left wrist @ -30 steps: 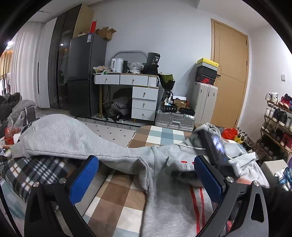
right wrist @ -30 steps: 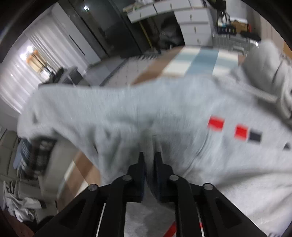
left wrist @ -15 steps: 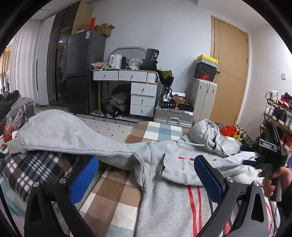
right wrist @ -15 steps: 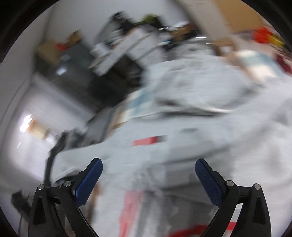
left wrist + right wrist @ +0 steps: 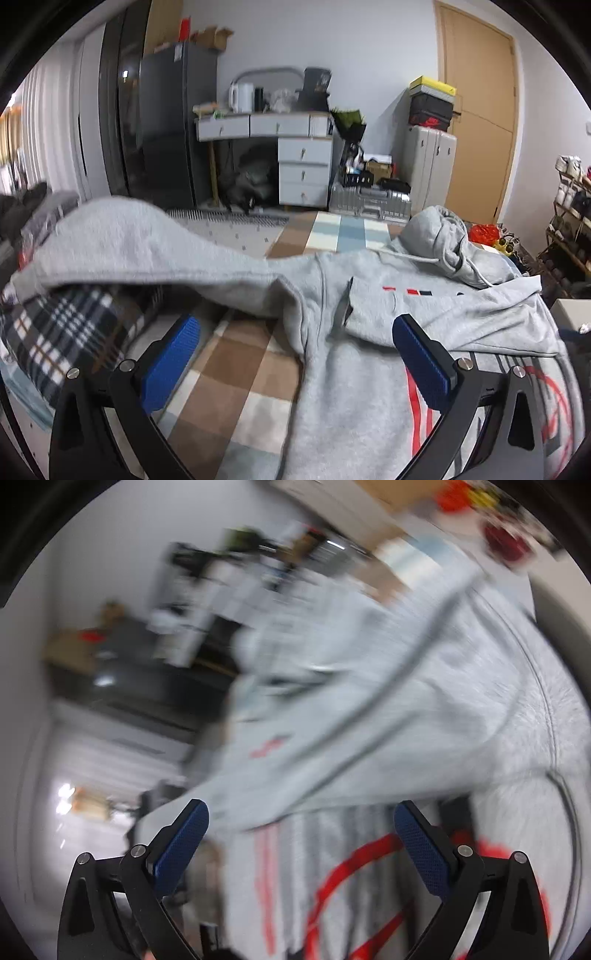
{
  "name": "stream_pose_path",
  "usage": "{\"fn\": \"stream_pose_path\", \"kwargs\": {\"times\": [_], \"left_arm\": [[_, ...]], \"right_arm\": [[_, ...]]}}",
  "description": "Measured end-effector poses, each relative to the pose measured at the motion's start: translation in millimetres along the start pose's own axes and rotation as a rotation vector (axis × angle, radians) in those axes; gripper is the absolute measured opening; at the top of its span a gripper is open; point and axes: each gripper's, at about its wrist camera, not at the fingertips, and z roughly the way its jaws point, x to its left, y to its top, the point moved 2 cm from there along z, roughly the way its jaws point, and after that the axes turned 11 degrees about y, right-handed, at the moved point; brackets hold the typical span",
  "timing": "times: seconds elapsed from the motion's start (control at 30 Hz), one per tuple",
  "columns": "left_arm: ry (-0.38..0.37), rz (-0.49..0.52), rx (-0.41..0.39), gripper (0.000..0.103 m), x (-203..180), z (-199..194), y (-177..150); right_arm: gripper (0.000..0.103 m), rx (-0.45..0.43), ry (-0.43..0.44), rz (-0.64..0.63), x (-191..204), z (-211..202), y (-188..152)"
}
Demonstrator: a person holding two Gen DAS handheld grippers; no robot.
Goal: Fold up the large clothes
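Hoodie (image 5: 369,369) on checked cover (image 5: 236,373)

A grey hoodie (image 5: 369,332) lies spread on a checked blanket (image 5: 236,369), one sleeve (image 5: 129,243) stretched left over a plaid cloth (image 5: 70,325). The left gripper (image 5: 295,354) hangs above it, jaws wide and empty. Behind stand a white desk (image 5: 295,147) and a wooden door (image 5: 476,110).

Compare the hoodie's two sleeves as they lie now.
The left-hand sleeve stretches straight out sideways, its cuff end draped over a plaid blanket. The right-hand sleeve is folded inward across the chest of the grey hoodie, beside the small red marks. Both are the same plain grey fleece, and no fingers hold either.
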Motion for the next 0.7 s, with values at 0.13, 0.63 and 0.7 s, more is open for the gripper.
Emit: {"fn": "stream_pose_path", "kwargs": {"times": [0.13,0.63,0.7], "left_arm": [[-0.030,-0.007,-0.005,0.102,18,-21,6],[-0.066,-0.308,0.161,0.102,178,-19,24],[-0.072,-0.403,0.204,0.102,205,-9,23]], "right_arm": [[0.103,-0.050,-0.154,-0.326,72,-57,-46],[0.103,-0.245,-0.349,-1.110,174,-12,-224],[0.103,-0.272,-0.245,-1.162,195,14,-240]]}}
